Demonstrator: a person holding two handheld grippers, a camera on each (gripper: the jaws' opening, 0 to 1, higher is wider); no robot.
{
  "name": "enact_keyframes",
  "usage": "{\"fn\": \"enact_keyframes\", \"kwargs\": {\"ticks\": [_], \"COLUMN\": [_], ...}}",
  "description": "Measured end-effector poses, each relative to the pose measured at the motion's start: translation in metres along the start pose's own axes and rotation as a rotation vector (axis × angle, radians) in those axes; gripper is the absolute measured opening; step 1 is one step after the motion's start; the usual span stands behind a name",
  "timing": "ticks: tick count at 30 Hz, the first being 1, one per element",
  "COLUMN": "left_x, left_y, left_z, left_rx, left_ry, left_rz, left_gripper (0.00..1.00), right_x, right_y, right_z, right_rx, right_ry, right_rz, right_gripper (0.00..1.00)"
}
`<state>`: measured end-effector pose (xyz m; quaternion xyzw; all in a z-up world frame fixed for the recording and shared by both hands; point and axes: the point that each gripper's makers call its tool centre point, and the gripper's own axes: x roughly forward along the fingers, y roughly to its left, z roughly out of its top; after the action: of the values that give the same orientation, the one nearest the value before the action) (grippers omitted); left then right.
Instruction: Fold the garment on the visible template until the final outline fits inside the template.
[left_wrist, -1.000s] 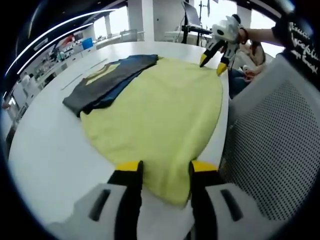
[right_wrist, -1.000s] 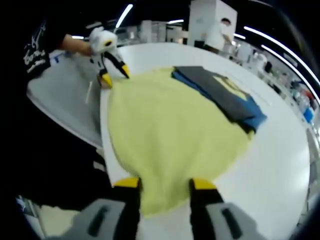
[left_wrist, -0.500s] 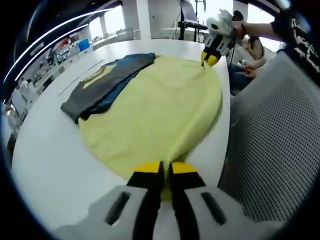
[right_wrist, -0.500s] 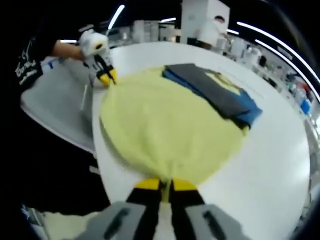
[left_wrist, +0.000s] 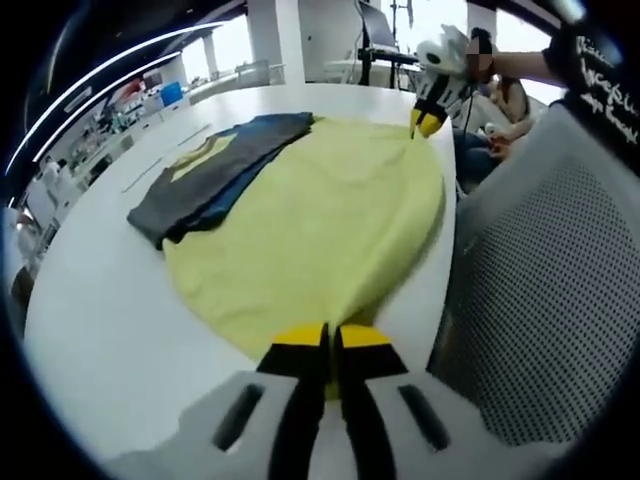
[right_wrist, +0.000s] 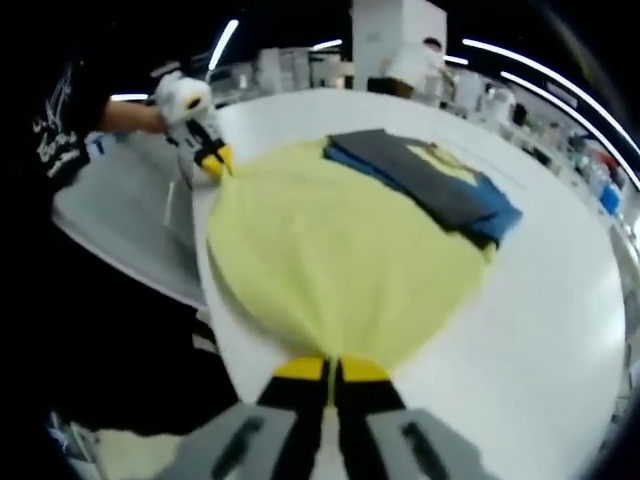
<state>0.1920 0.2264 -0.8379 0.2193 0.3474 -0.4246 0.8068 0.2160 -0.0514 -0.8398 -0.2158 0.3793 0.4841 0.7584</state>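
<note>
Slippage is the main risk: left gripper (left_wrist: 327, 345) and right gripper (right_wrist: 331, 372) are each pinched closed on a near-edge corner of the yellow garment (left_wrist: 320, 225), which lies spread along the near edge of the white table (left_wrist: 95, 300), so an uneven lift could drag it off that edge or onto the dark folded clothes (left_wrist: 215, 170) touching its far side. Template outline cannot be made out under the fabric, and how much cloth sits between the jaws is hidden.

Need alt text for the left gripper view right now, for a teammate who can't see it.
The left gripper is shut on the near edge of a yellow garment spread on a white table. The right gripper pinches its far edge, and a folded dark garment lies alongside.
</note>
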Motion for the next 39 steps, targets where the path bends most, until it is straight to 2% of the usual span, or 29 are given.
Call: {"fn": "enact_keyframes", "kwargs": {"ticks": [8, 14, 20, 22, 30, 33, 39], "left_x": [-0.013, -0.022, -0.035, -0.04, -0.057, -0.064, -0.072], "left_y": [-0.011, -0.024, -0.034, -0.037, -0.043, -0.047, -0.041], "left_z": [0.003, 0.007, 0.013, 0.017, 0.019, 0.024, 0.033], "left_rx": [-0.021, -0.02, -0.042, -0.072, -0.085, -0.114, -0.126], "left_ry": [-0.015, -0.019, -0.038, -0.062, -0.063, -0.086, -0.11], "left_rz": [0.005, -0.017, -0.054, -0.073, -0.122, -0.153, -0.149], "left_gripper": [0.0, 0.0, 0.0, 0.0, 0.0, 0.0, 0.0], "right_x": [-0.012, -0.024, -0.033, -0.038, -0.056, -0.064, -0.077], "right_y": [0.011, 0.02, 0.022, 0.026, 0.041, 0.044, 0.033], "right_z": [0.001, 0.001, 0.001, 0.002, 0.004, 0.007, 0.023], "right_rx": [0.009, 0.004, 0.015, 0.005, -0.037, -0.049, -0.105], "right_ry": [-0.014, -0.014, -0.015, -0.006, 0.027, 0.038, 0.01], "right_rz": [0.01, 0.013, 0.024, 0.036, 0.114, 0.127, 0.074], "right_gripper": [0.0, 0.0, 0.0, 0.0, 0.0, 0.0, 0.0]}}
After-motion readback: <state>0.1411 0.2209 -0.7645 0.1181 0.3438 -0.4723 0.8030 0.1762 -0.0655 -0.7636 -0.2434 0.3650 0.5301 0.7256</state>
